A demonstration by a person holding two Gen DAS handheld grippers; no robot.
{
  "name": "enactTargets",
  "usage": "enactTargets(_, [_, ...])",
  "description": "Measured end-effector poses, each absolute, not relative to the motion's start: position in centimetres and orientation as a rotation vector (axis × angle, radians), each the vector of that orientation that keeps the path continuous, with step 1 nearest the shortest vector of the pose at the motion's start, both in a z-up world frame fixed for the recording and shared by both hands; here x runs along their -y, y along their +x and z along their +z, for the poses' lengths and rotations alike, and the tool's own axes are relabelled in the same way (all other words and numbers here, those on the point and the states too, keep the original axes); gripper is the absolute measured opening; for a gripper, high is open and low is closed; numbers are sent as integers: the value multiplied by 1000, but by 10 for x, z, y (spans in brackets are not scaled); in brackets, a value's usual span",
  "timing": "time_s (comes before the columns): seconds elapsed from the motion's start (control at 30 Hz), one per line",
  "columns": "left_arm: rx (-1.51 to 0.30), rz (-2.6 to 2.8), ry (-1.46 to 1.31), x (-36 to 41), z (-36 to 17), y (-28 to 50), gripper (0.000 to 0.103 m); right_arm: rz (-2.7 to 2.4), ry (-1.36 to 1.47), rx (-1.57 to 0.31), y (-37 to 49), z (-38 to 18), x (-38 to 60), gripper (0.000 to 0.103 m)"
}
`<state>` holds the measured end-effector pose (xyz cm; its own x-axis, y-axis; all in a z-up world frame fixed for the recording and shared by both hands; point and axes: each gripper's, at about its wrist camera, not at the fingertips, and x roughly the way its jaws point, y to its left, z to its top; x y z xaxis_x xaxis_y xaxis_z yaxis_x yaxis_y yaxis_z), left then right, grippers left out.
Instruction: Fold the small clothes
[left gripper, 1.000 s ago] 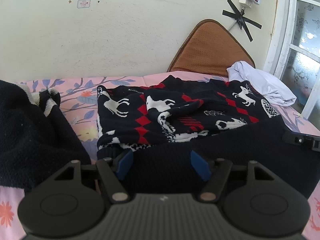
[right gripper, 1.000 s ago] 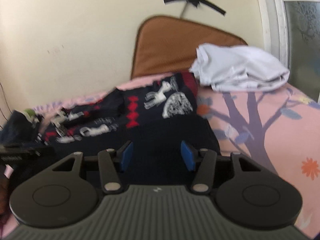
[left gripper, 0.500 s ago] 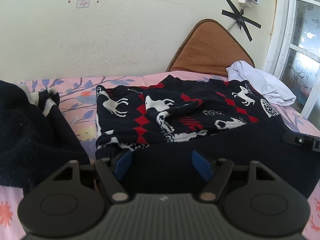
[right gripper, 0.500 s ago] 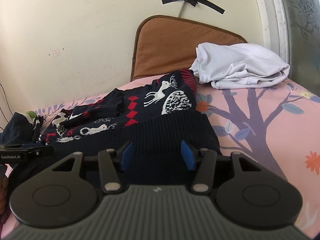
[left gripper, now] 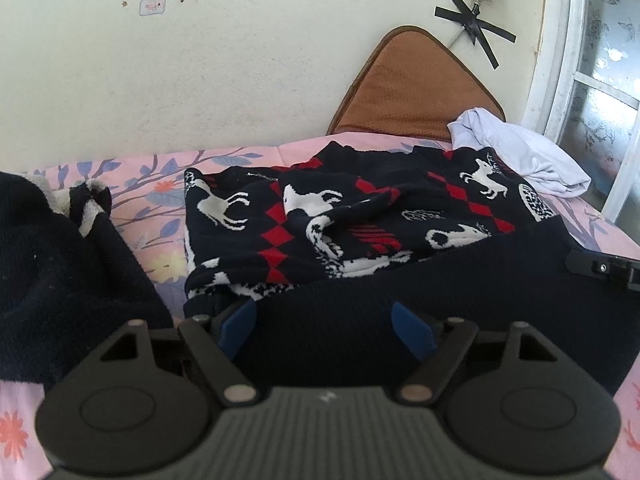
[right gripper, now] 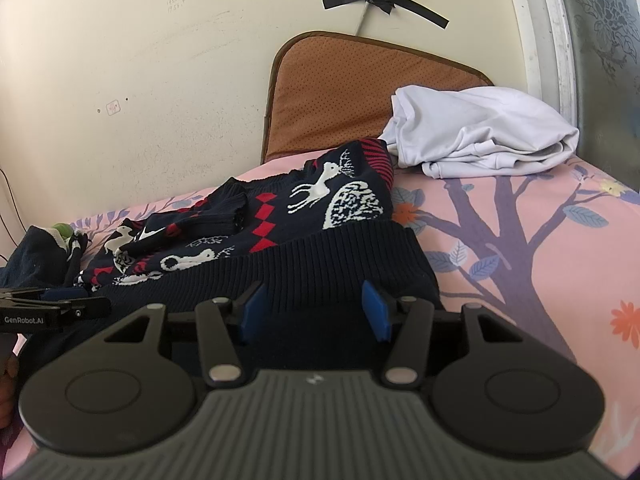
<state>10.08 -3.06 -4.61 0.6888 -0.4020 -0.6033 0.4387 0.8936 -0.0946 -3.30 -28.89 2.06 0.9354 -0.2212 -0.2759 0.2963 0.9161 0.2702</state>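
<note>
Reindeer-patterned navy sweater (left gripper: 340, 232) lies crumpled on the pink floral bed (right gripper: 520, 248), its ribbed hem nearest both tools. Left claw (left gripper: 326, 328) and right claw (right gripper: 312, 310) are each spread wide over that hem, pinching nothing. White folded garment (right gripper: 480, 132) rests near the brown cushion (right gripper: 332, 100).
</note>
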Motion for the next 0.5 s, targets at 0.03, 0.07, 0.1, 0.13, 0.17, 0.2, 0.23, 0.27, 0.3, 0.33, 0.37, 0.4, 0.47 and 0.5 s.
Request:
enactTargets(0.03, [-663, -475, 62, 31, -46, 101, 82, -269, 314, -244, -33, 20, 289, 56])
enactTargets(0.07, [-667, -483, 67, 32, -47, 102, 87, -268, 314, -243, -33, 20, 289, 56])
enactTargets(0.1, [-672, -492, 68, 32, -47, 102, 89, -268, 315, -243, -33, 20, 289, 56])
enactTargets(0.13, [-674, -496, 71, 33, -47, 102, 90, -267, 315, -242, -33, 20, 289, 56])
enactTargets(0.17, [-674, -495, 76, 34, -47, 102, 90, -267, 315, -242, -33, 20, 289, 57])
enactTargets(0.2, [-674, -493, 81, 34, -47, 101, 90, -267, 315, -242, -33, 20, 289, 57])
enactTargets(0.23, [-673, -492, 88, 35, -47, 101, 91, -268, 313, -243, -33, 19, 289, 57])
enactTargets(0.27, [-672, -493, 90, 36, -47, 100, 91, -269, 308, -247, -33, 20, 288, 57])
enactTargets(0.3, [-671, -494, 88, 35, -47, 99, 91, -268, 302, -254, -32, 20, 288, 57])
enactTargets(0.33, [-669, -497, 82, 33, -46, 99, 91, -266, 299, -265, -32, 22, 288, 57])
enactTargets(0.37, [-666, -502, 69, 31, -46, 99, 91, -260, 299, -273, -33, 24, 288, 55])
enactTargets(0.4, [-667, -509, 49, 27, -45, 98, 91, -243, 297, -269, -36, 30, 288, 56])
enactTargets(0.47, [-682, -519, 3, 19, -38, 99, 91, -209, 277, -242, -43, 46, 291, 56])
enactTargets(0.5, [-691, -523, -27, 15, -32, 101, 91, -198, 263, -232, -44, 56, 293, 56])
